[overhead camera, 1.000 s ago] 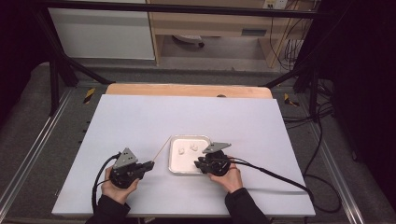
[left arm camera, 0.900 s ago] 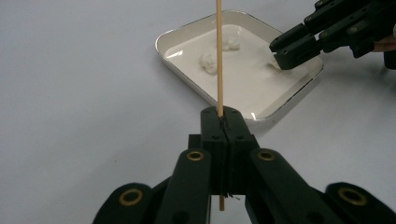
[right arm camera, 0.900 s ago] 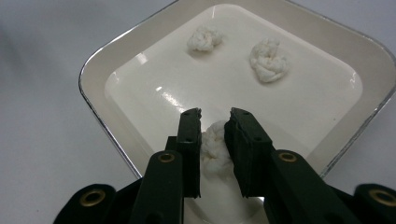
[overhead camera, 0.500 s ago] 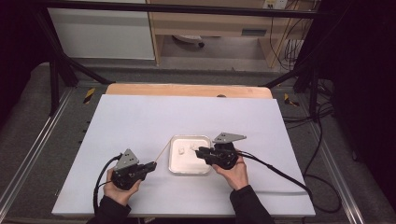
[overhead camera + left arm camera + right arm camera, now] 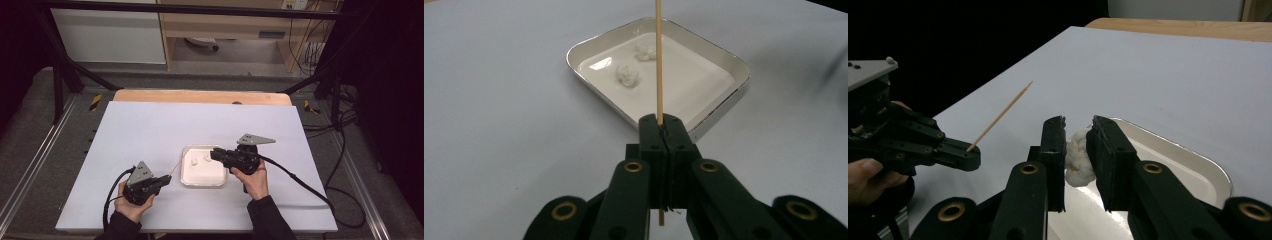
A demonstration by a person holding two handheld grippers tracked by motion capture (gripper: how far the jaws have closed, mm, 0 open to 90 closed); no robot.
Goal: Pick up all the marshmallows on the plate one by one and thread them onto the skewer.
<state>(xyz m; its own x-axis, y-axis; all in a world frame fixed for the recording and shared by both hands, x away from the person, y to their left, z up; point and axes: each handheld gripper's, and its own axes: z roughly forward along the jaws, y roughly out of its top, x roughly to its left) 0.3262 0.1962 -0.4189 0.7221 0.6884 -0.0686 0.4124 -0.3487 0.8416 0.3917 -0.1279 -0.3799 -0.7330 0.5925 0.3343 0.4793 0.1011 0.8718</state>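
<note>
Once low over tray [image 5: 186,176], right tool [image 5: 216,154] higher with marshmallow [image 5: 1079,156].

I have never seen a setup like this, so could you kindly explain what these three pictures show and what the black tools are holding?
A person at a white table holds a hand-operated two-jaw gripper in each hand. One picture looks down from above; the other two come from cameras riding on the grippers. The left gripper is shut on a thin wooden skewer. The right gripper holds a white marshmallow-like piece above a shallow white tray, where two more white pieces lie.
</note>
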